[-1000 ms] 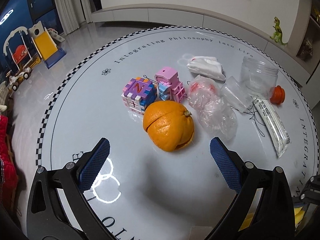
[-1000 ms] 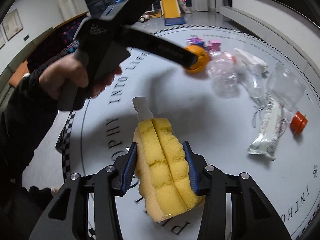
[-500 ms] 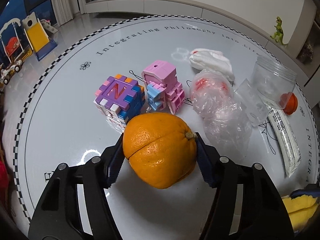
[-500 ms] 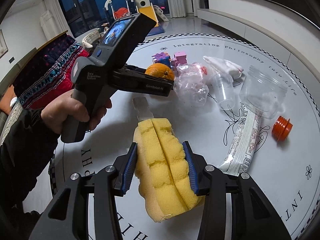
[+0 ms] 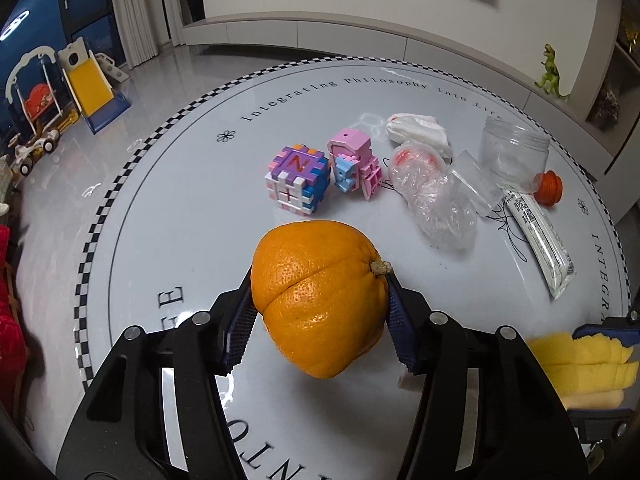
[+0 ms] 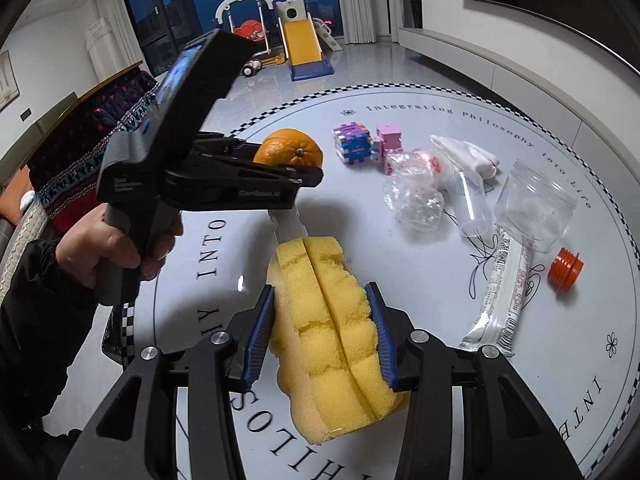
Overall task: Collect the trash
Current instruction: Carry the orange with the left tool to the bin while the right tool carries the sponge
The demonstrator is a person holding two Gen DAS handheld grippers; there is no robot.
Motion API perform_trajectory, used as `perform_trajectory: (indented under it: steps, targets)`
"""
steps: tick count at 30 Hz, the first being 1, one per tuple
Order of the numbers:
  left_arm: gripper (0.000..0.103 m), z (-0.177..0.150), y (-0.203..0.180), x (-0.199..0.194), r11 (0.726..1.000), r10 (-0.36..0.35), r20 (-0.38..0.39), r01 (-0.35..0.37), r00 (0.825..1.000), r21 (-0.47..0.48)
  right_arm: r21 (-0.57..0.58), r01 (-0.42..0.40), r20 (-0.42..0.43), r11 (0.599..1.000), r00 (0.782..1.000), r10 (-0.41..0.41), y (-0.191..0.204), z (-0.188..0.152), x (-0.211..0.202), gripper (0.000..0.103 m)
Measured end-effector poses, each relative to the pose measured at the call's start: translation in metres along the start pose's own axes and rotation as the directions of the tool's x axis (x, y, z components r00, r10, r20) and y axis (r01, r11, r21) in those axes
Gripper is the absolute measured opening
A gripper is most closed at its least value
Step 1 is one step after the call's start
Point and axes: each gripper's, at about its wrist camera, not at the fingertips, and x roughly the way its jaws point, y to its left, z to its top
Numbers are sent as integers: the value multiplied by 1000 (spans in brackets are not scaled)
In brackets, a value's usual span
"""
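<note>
An orange (image 5: pixel 320 296) with a split peel sits between the blue pads of my left gripper (image 5: pixel 320 284), whose jaws are closing and press on both its sides. From the right wrist view the same orange (image 6: pixel 288 152) shows at the tip of that gripper, held by a person's hand (image 6: pixel 116 248). My right gripper (image 6: pixel 320 292) is shut on a yellow sponge (image 6: pixel 332 340) over the round white table (image 6: pixel 400 280). Trash lies beyond: a crumpled plastic bag (image 5: pixel 436 200), a clear cup (image 5: pixel 474 184), a white wrapper (image 5: pixel 538 236) and a wad of tissue (image 5: pixel 416 130).
Two toy block cubes, one purple (image 5: pixel 298 180) and one pink (image 5: pixel 354 164), stand behind the orange. A clear jar (image 5: pixel 512 156) and its orange cap (image 5: pixel 550 188) are at the far right. The table's checkered rim (image 5: pixel 120 184) curves on the left, with floor and a toy slide beyond.
My left gripper went from wide open to closed on the orange, then drew back from the toys with it. The right gripper keeps its hold on the sponge.
</note>
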Motion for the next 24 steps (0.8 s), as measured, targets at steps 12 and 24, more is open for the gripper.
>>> perform_trajectory:
  steps: [12,24]
  targets:
    - [57,-51,50,-69,997,70,63,-67,996,-49,-93,-20,13,995,1000,21,73,6,-6,47]
    - [57,-111,104,-123,980,156,86,-143,984,-140,-204,-80,-2,976,997,82,153,9,3,47]
